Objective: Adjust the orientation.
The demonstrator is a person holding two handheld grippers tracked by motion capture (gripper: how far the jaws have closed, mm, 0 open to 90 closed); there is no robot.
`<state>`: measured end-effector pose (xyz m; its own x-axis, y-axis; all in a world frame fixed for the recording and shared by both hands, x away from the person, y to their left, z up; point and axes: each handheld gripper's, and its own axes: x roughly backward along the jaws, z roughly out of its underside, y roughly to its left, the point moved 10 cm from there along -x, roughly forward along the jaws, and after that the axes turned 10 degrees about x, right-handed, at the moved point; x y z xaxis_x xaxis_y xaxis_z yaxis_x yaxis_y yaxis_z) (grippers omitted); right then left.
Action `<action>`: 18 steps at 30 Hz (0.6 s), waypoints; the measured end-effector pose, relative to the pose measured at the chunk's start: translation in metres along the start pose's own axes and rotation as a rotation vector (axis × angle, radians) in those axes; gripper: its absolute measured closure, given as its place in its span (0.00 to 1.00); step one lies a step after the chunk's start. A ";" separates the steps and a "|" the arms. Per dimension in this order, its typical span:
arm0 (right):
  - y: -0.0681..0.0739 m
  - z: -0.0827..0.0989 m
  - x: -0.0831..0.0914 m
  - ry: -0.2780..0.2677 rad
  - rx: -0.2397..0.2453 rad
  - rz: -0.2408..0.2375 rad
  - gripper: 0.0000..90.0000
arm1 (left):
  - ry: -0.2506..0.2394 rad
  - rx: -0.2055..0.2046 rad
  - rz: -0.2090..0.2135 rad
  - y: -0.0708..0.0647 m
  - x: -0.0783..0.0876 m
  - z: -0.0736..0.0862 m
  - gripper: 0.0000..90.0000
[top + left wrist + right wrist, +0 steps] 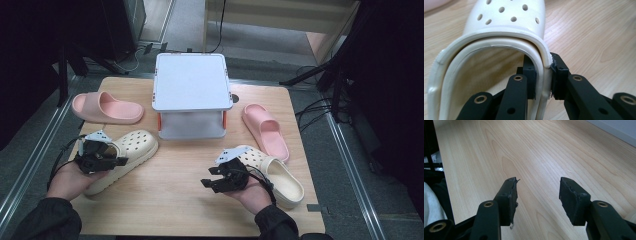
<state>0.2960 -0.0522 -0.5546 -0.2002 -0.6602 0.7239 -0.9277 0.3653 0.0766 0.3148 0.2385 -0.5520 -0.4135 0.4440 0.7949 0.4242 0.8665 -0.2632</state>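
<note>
A cream perforated clog [132, 145] lies at the left of the wooden table [175, 205], toe toward the middle. My left gripper [119, 161] is shut on the side wall of this clog's opening. In the left gripper view the clog [506, 22] fills the top, and the left gripper [544, 72] has one pad inside the rim and one outside. A second cream clog [285, 180] lies at the right, behind my right hand. My right gripper [209, 178] hovers beside it, pointing left. In the right gripper view the right gripper [537, 192] stands open over bare wood with nothing between its pads.
A white two-level shoe rack [190, 82] stands at the back middle of the table. One pink slide [107, 108] lies to its left and another pink slide [266, 131] to its right. Dark stands and cables ring the table.
</note>
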 end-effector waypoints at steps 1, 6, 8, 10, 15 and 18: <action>0.000 0.000 0.000 -0.002 -0.002 -0.001 0.55 | -0.005 0.006 0.003 0.000 0.002 -0.001 0.86; 0.000 -0.002 -0.001 -0.006 -0.004 -0.005 0.56 | -0.023 0.025 0.012 -0.004 0.010 -0.005 0.86; 0.000 -0.003 -0.001 -0.010 -0.006 -0.005 0.56 | -0.025 0.015 0.010 -0.009 0.011 -0.006 0.86; -0.001 -0.006 -0.001 -0.020 -0.005 -0.010 0.57 | -0.028 0.008 0.023 -0.019 0.012 -0.008 0.86; -0.002 -0.011 -0.003 -0.036 -0.007 -0.012 0.57 | -0.029 -0.021 0.059 -0.045 0.009 -0.013 0.86; -0.003 -0.014 -0.003 -0.046 0.003 -0.009 0.57 | -0.018 -0.040 0.077 -0.061 0.004 -0.015 0.86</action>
<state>0.3035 -0.0425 -0.5471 -0.2058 -0.6931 0.6909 -0.9305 0.3571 0.0811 0.2996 0.1842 -0.5244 -0.3926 0.5128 0.7635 0.4868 0.8202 -0.3006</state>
